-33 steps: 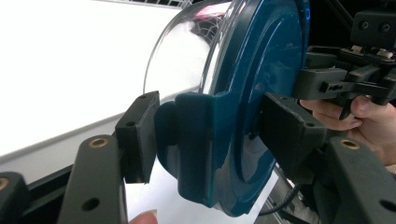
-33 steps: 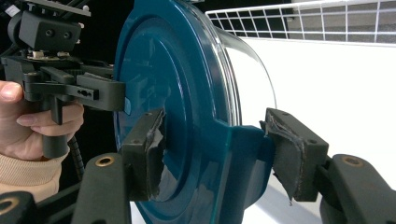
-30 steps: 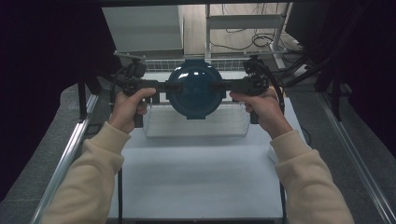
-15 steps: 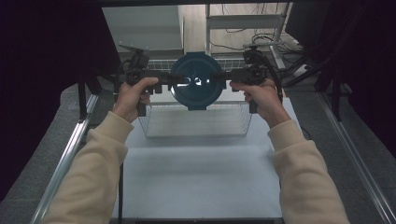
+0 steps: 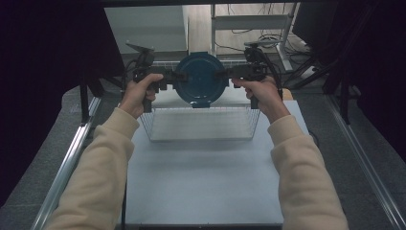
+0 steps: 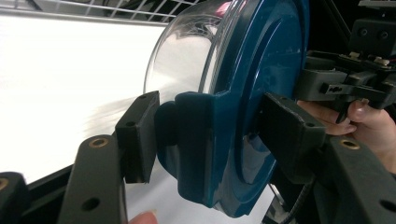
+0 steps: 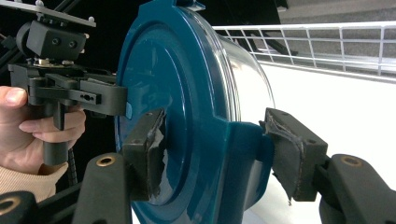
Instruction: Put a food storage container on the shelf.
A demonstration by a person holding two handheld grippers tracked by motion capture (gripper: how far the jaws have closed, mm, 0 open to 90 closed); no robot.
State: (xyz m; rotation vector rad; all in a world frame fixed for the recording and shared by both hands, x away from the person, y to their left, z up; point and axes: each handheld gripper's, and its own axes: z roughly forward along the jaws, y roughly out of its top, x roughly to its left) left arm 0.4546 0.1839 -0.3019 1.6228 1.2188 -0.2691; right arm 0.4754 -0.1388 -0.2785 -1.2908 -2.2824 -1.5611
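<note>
Two grippers, lidded bowl (image 5: 200, 79) on edge, lid facing person

The high view looks forward and down on the pale grey surface (image 5: 201, 182) from above. Both gripper views sit very close, facing each other across the round dark blue plastic lid (image 6: 261, 93), which all views share.

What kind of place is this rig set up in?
Likely a lab or test room, not a home. The table sits inside a bare metal frame with dark curtains at the sides, and beyond it are loose cables on the floor around a metal stand.
</note>
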